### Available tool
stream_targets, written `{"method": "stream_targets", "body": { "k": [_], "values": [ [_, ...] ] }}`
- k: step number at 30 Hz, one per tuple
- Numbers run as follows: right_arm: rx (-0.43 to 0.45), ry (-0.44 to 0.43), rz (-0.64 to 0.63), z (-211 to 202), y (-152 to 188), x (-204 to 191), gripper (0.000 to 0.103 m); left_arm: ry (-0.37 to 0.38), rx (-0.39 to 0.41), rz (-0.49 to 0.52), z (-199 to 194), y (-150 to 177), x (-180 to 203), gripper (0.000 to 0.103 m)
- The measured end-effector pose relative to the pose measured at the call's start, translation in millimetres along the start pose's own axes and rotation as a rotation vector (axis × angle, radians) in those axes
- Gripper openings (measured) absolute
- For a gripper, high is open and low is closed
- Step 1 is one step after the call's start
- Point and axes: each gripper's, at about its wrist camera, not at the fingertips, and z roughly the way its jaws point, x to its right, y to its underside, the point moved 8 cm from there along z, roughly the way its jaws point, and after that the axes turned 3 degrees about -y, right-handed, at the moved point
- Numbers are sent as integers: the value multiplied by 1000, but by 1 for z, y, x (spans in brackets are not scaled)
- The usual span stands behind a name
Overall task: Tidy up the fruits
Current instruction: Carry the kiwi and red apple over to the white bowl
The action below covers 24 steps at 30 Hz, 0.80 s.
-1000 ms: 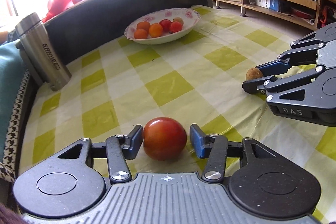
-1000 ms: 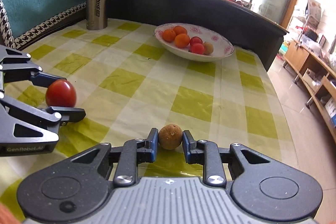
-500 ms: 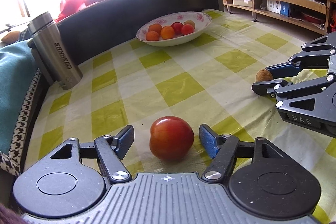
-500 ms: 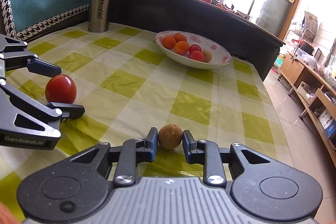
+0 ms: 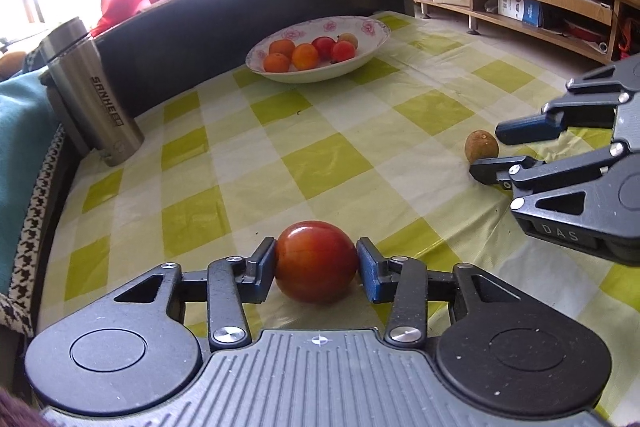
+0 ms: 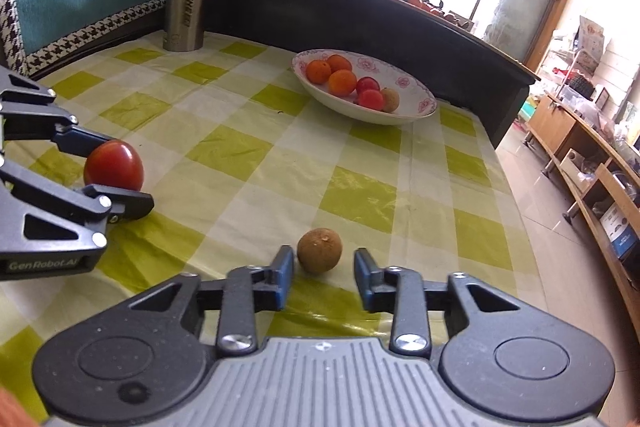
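While my left gripper [image 5: 316, 261] clamps the soft, bruisable tomato [image 5: 316, 261] at its widest middle on the tablecloth [image 5: 332, 163], my right gripper [image 6: 324, 269] gapes around the firm brown fruit [image 6: 319, 251].

Open checked tablecloth [image 5: 320, 163] up to the bowl [image 5: 372, 39]; steel flask [image 5: 96, 99] standing at the far-left corner.

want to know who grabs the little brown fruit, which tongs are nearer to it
Right. The right tongs are open with the brown fruit just ahead of their fingertips. The left tongs sit off to its left, closed on the red tomato.
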Motion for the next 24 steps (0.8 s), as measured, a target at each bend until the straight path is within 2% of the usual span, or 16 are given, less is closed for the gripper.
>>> {"method": "stream_targets", "body": {
  "k": [7,9,10,12,19,24],
  "values": [
    [19,-16,55,9,-6,2,42,26,-1,-80,4,0,-5,57],
    [17,-6,36,10,-7,-1,40,25,-2,-81,4,0,-5,57],
    [12,-12,32,10,-8,-2,34,30,-4,-83,3,0,-5,54],
    [-2,-31,44,10,-9,-4,30,32,-14,-84,3,-2,-5,54],
    [-33,-43,41,5,-8,-8,30,50,-34,-85,1,-3,-5,50],
    [-24,-39,59,-3,-13,-9,30,82,-17,-61,-4,-9,3,50]
  ]
}}
